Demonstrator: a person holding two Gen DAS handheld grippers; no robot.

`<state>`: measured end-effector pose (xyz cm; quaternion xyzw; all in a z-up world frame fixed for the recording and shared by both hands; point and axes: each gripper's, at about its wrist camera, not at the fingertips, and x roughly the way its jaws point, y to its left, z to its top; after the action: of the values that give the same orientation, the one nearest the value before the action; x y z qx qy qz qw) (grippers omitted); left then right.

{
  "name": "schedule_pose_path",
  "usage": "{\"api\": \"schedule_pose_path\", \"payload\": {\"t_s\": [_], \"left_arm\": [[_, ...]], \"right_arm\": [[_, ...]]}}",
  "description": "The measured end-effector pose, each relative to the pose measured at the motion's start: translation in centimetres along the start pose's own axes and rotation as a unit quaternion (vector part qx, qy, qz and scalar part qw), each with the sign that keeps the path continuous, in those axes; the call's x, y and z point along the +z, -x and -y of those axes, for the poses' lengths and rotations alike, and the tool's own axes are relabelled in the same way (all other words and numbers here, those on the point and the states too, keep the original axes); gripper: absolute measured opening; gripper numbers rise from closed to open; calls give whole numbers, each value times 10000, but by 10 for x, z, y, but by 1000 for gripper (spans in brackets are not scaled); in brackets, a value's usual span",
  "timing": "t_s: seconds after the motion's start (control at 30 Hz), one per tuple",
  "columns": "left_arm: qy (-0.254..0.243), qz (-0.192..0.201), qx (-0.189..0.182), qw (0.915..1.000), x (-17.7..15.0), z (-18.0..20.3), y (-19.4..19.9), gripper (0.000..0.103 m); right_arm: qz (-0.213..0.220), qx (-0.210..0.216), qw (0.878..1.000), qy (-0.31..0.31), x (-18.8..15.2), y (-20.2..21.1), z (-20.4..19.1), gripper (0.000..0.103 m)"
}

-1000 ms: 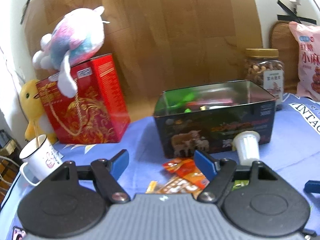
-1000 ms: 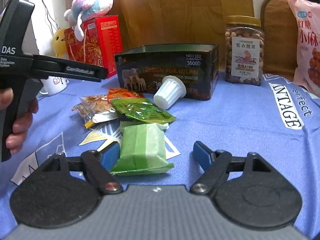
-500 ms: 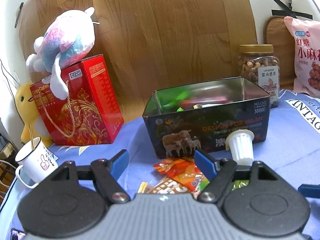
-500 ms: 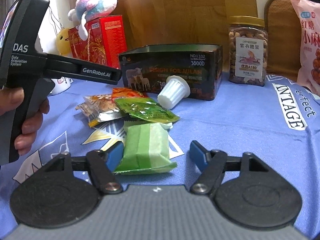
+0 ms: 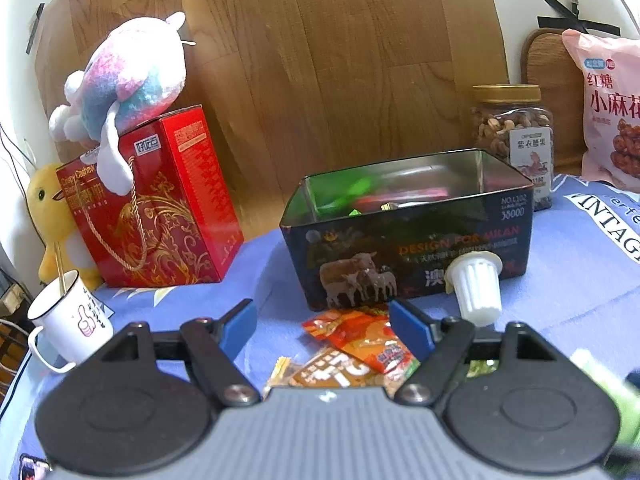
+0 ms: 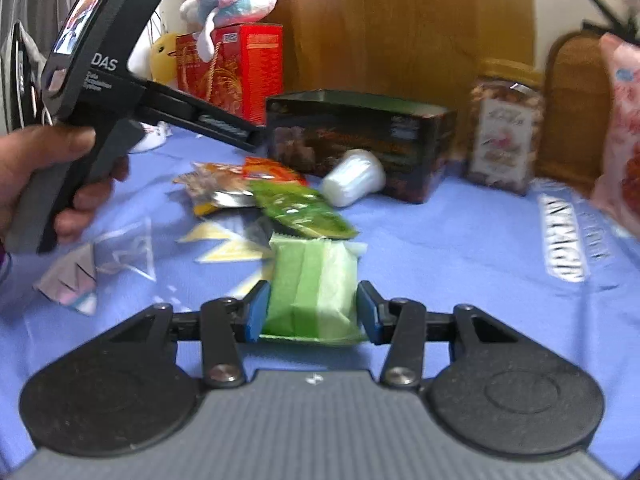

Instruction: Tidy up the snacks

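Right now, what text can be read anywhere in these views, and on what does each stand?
"DESIGN FOR MILAN", "NO.L102", "38000": dark metal tin.
"小麻花", "红糖": pink snack bag.
"紫衣腰果": clear nut jar.
"DAS": black left hand-held gripper.
"INTAG": blue tablecloth.
Red gift box print: too small.

1. The right gripper (image 6: pixel 313 312) has just been closing; its blue pads sit against both sides of the pale green packet (image 6: pixel 312 284).
2. At ten o'clock a hand (image 6: pixel 44 176) holds the left gripper's black handle (image 6: pixel 96 96), its nose pointing toward the dark tin (image 6: pixel 360 132).
3. Between the packet and the tin lies a loose pile: a bright green sachet (image 6: pixel 304 212), an orange pack (image 6: pixel 272 170) and a silvery wrapper (image 6: pixel 216 188).
4. A white ribbed cup (image 6: pixel 354 182) lies tipped against the tin's front.
5. At two o'clock a nut jar (image 6: pixel 506 128) stands on the blue cloth (image 6: pixel 460 248); a red box (image 6: pixel 236 72) stands at eleven o'clock.
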<state>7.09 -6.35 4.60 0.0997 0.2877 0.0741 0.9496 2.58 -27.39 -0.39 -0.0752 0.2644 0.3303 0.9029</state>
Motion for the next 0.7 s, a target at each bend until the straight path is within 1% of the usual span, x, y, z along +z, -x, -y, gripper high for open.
{"api": "schedule_pose_path", "payload": {"t_s": [0.03,0.07,0.13,0.2,0.23,0.3,0.33,0.37,0.43,0.5,0.53,0.57,0.63,0.67,0.7], "left_arm": [[43,-14,-52,10000,0,-1,1,75],[115,-20,-132,9998,0,-3,3,75],[302,12,-377,9988,1,-9,8,76],[533,13,-738,9958,3,-13,13,76],[656,-2,-998,9928,4,-14,16,76],[823,-13,-1531,9848,6,-11,22,75],[848,-19,-1824,9796,8,-8,25,75],[828,-39,-2064,9750,8,-3,28,75],[692,-160,-2612,9627,8,12,30,73],[582,-352,-3008,9512,7,28,28,72],[524,-477,-3143,9467,5,37,25,69],[461,-592,-3218,9438,3,46,21,64],[326,-840,-3273,9406,-1,64,11,58],[292,-930,-3320,9382,-4,71,7,56],[273,-1029,-3409,9340,-6,77,2,55]], "right_arm": [[17,-175,9998,-10,-1,4,5,51],[57,-435,9990,-76,-3,9,13,55],[124,-890,9957,-205,-6,19,25,56],[201,-1149,9924,-391,-10,30,38,56],[232,-1203,9912,-507,-11,35,43,56],[257,-1213,9895,-738,-15,42,51,56],[251,-1135,9898,-829,-16,44,53,56],[237,-990,9906,-915,-17,44,54,56],[219,-776,9920,-971,-19,43,50,56],[168,-717,9935,-873,-18,39,43,56],[134,-731,9939,-816,-18,37,41,56],[83,-751,9943,-756,-19,34,39,56],[-5,-779,9946,-679,-18,31,37,56],[-52,-784,9948,-642,-18,29,36,56],[-90,-785,9949,-623,-19,28,36,56]]}}
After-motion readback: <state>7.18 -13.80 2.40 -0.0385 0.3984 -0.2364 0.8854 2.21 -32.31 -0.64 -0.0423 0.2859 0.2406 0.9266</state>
